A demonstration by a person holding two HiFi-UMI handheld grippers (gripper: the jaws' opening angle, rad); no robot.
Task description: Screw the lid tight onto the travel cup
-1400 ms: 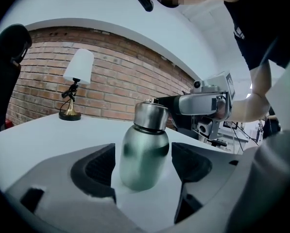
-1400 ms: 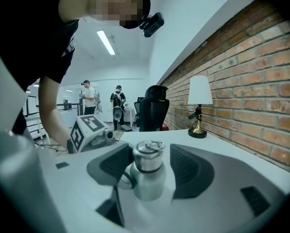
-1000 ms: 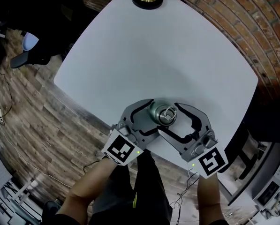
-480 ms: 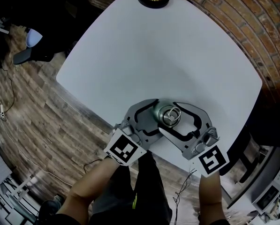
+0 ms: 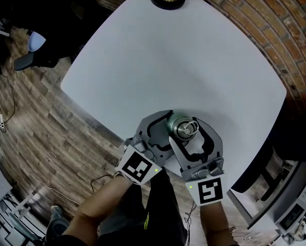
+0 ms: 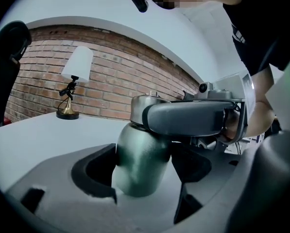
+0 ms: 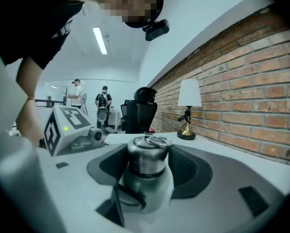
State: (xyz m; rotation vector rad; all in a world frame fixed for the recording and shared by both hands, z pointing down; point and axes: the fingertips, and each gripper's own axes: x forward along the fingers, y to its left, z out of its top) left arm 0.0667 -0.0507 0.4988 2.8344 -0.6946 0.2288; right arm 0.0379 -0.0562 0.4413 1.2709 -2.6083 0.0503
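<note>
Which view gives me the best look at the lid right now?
Right gripper view: the lid shows whole, centred between the jaws of the right gripper. Head view shows only its top; left gripper view has it mostly hidden behind a grey jaw.

The squat grey-green metal travel cup has a matt, faintly satin skin that takes only soft highlights. Its round steel lid is brighter and brushed, with a thin glossy wire ring on top (the shiniest thing here). The white round-cornered table looks smooth and matt. The red brick wall is rough, and the floor is grey-brown wood-grain planks. The small lamp pairs a glossy brass-coloured stand with a white, cloth-looking shade.
</note>
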